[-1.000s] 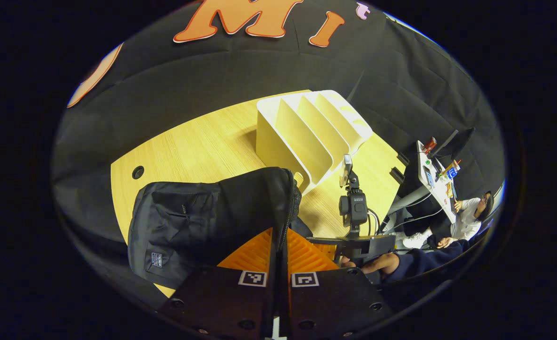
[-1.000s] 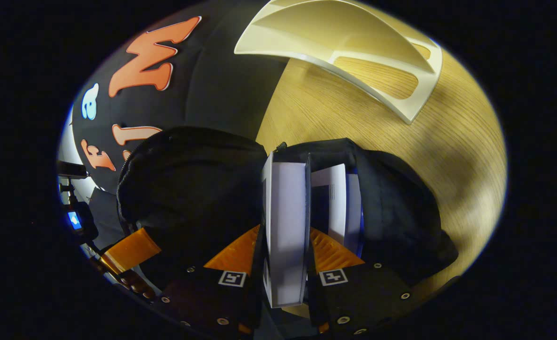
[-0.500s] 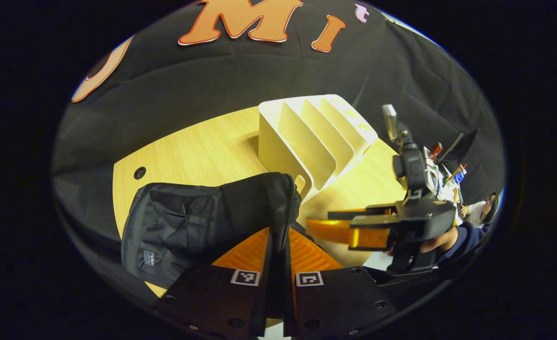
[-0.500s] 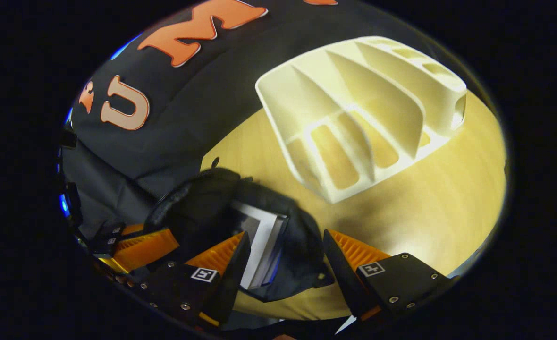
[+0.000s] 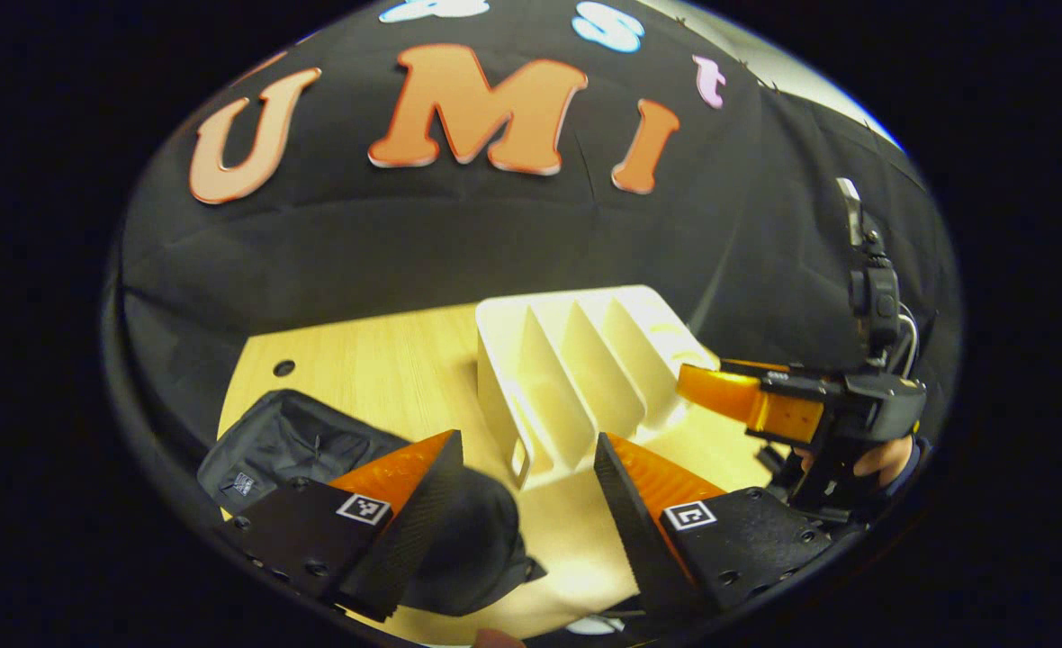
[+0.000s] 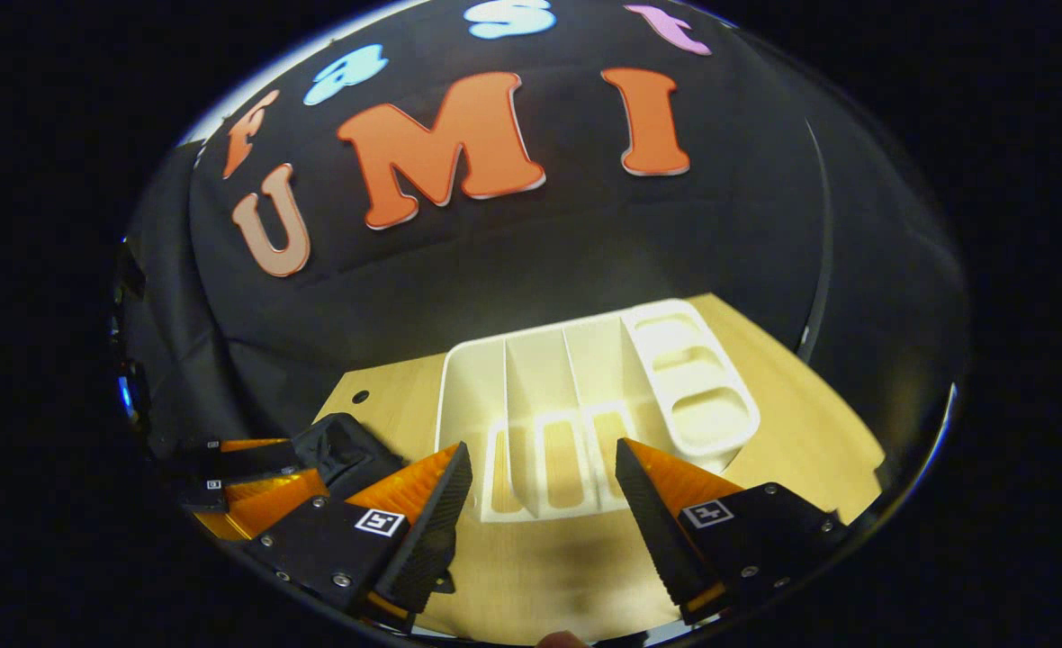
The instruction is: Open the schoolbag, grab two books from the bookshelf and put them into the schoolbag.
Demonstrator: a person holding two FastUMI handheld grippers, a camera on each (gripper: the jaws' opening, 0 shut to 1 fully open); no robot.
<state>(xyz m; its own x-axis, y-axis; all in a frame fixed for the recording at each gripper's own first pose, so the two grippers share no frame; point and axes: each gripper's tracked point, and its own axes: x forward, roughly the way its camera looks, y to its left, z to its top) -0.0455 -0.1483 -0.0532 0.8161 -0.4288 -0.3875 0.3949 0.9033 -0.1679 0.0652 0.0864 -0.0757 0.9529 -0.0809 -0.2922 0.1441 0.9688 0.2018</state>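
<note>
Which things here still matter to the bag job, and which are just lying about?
Job:
- schoolbag, black, on the table
- bookshelf, white, slots bare
- left claw, open
- right claw, open

Lying about:
- small hole in the tabletop

A: What stands before my 2 grippers?
B: The bookshelf [image 5: 576, 378] on the table [image 5: 378, 369], the wall behind it; the schoolbag [image 5: 306, 450] lies left of the bookshelf.

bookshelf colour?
Cream white bookshelf, slots empty; clearest in the right gripper view.
</note>
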